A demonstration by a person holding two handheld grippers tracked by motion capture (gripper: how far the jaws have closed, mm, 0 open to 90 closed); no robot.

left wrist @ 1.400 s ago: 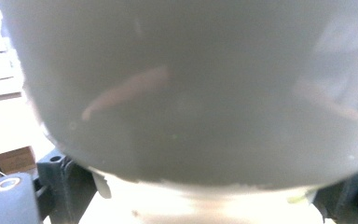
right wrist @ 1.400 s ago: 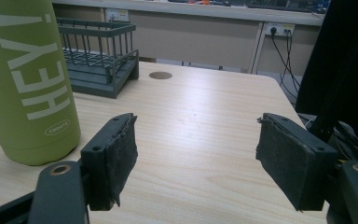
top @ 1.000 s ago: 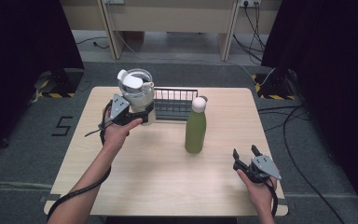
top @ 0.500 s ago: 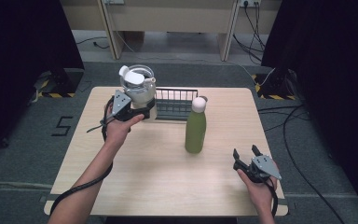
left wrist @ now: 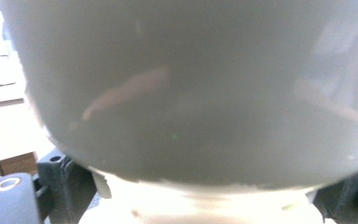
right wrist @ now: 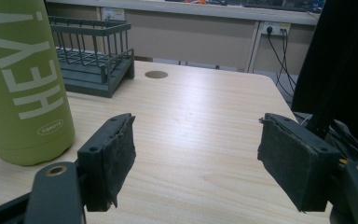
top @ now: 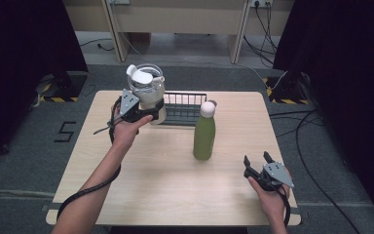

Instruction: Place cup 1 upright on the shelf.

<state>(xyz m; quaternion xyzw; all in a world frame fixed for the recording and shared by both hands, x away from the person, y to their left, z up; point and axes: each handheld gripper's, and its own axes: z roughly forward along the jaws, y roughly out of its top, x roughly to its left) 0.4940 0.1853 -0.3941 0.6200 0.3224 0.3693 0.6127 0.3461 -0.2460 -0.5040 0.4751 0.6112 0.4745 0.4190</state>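
Left tool [top: 148, 113]: clamped on the clear jug [top: 148, 92], which is held upright above the bench [top: 175, 185], beside the wire rack [top: 185, 107].
Right tool [top: 259, 162]: jaws apart, nothing between them, right of the green bottle [top: 204, 134].

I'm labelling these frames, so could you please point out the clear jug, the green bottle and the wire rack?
clear jug [top: 152, 95], high view, on its clear side wall.
green bottle [top: 204, 139], high view, mid-body.
wire rack [top: 185, 105], high view, on its near railing.
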